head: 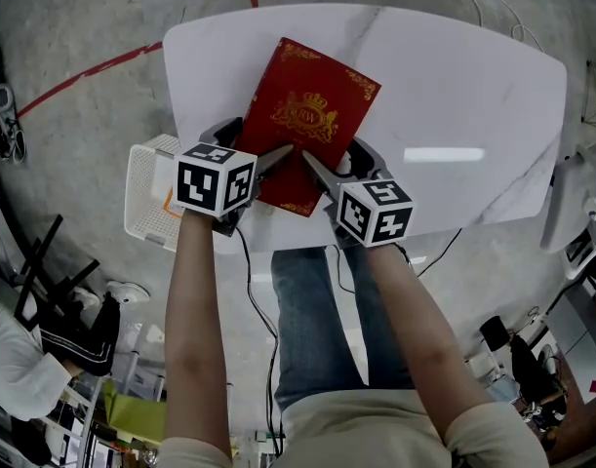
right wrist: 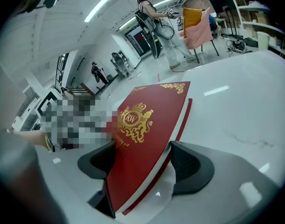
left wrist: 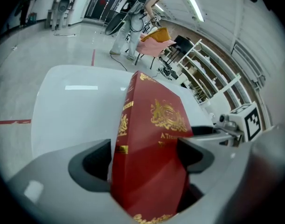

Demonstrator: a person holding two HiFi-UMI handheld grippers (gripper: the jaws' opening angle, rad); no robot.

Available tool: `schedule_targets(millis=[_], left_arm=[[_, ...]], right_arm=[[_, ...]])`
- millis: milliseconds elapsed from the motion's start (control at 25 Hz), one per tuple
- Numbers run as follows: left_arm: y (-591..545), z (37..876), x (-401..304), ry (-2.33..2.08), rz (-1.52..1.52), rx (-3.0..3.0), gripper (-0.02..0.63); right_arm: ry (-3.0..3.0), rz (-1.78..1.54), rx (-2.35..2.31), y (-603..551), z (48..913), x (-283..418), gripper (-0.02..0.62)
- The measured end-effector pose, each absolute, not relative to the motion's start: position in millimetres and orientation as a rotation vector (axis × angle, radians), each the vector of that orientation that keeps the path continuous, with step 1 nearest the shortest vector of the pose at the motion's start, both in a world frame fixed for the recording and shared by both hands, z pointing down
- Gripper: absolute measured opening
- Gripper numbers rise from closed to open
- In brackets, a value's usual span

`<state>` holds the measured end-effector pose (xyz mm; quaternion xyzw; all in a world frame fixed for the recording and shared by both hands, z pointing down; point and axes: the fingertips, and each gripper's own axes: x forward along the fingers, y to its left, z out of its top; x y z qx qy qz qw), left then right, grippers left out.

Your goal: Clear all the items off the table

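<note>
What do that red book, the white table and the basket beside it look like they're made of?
The book looks like a hardcover: smooth red boards, cloth or leatherette, gold foil stamping, pale paper pages. The table seems polished marble or a laminate imitation: faint grey veins, lamp reflections. The basket looks like white moulded plastic with a perforated grid wall.

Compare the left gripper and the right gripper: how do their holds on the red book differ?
The left gripper clamps the red book at its spine side, its gold-stamped spine showing; the right gripper clamps the open side, where white page edges show. The left gripper sits at the book's near-left corner, the right gripper at its near-right. Both are shut on the same book.
</note>
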<state>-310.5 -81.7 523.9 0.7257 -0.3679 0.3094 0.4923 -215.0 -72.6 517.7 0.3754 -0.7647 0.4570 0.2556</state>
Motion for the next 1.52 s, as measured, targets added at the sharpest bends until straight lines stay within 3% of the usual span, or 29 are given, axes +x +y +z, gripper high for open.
schedule_targets(millis=[400,1520], left_arm=[[-79.5,519.7,-307.3,-0.923,0.73,1.778,0.422],[-53.1,480.1,-348.0,-1.141,0.608,1.775,0.414]], right_arm=[[-2.072,1.23,1.038,-71.9,515.8,-214.6,0.353],[-2.188,1.081,0.987,-72.0,473.9,-257.8,0.336]])
